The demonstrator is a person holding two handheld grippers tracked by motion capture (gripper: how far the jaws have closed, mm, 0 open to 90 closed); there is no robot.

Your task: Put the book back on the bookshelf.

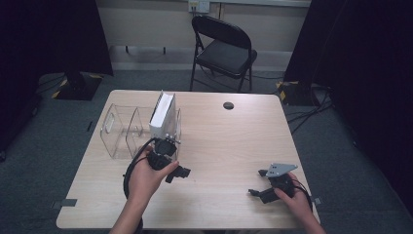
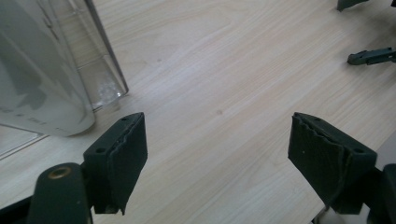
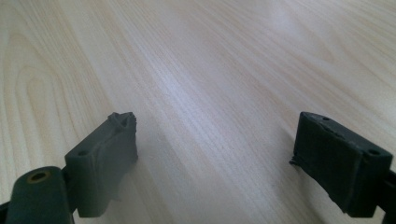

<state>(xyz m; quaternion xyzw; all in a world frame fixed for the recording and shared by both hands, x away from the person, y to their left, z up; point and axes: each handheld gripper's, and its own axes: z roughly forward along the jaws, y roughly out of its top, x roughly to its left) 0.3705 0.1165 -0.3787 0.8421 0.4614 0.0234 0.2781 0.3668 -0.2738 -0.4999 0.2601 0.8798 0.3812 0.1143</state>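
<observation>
White box [image 1: 162, 116] stands in clear rack [image 1: 117, 131] near table's [image 1: 234, 146] left edge — done, it seems; left gripper [image 1: 178, 171] and right gripper [image 1: 258, 187] both gape empty

No text, label, brand, number or sign can be read on anything in these views.

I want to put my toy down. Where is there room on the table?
The wide middle of the table is bare, between the left gripper and the right gripper, up to the small black disc. It's crowded at the left, where the clear organizer holds a white book.
</observation>
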